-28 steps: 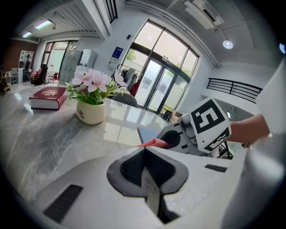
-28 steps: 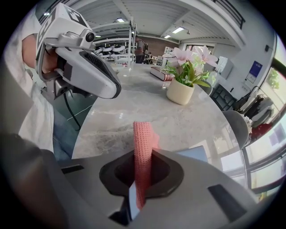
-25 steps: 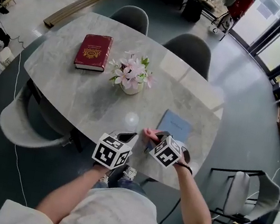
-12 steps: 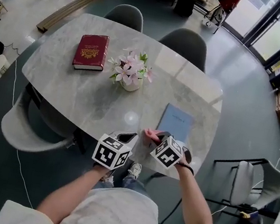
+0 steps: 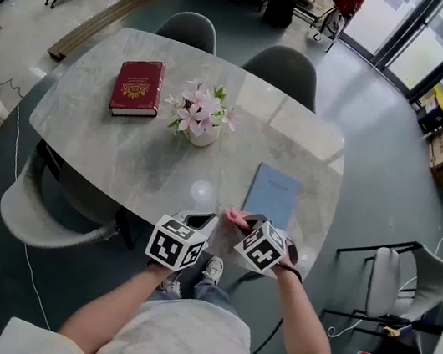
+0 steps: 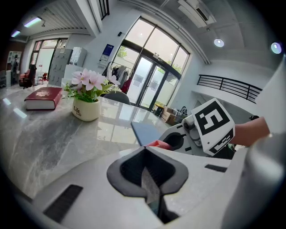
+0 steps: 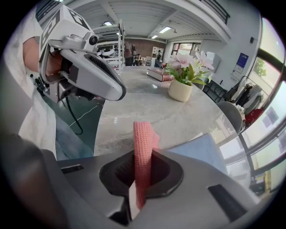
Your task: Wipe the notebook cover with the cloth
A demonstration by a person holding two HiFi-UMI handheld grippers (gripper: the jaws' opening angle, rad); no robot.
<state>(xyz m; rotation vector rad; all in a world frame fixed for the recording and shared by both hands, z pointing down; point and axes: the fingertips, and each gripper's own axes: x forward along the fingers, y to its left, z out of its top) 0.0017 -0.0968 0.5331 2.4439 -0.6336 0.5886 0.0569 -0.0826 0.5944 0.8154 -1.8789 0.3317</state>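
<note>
A thin blue notebook (image 5: pixel 271 195) lies flat on the marble table (image 5: pixel 125 146) near its front right edge; it also shows in the left gripper view (image 6: pixel 145 132) and the right gripper view (image 7: pixel 203 152). My right gripper (image 5: pixel 241 220) hovers just in front of it, shut on a folded pink cloth (image 7: pixel 142 154) that sticks up between its jaws. The cloth (image 5: pixel 236 215) shows as a pink tip in the head view. My left gripper (image 5: pixel 200 219) sits beside the right one at the table's front edge, jaws shut with nothing in them.
A white pot of pink flowers (image 5: pixel 200 117) stands mid-table. A red hardback book (image 5: pixel 138 88) lies at the far left. Grey chairs (image 5: pixel 281 69) stand behind the table, one (image 5: pixel 37 211) at the front left and a white one (image 5: pixel 405 289) to the right.
Both grippers stay put at the front edge; the head camera has shifted slightly, so the table sits a little lower and more to the left in view.
</note>
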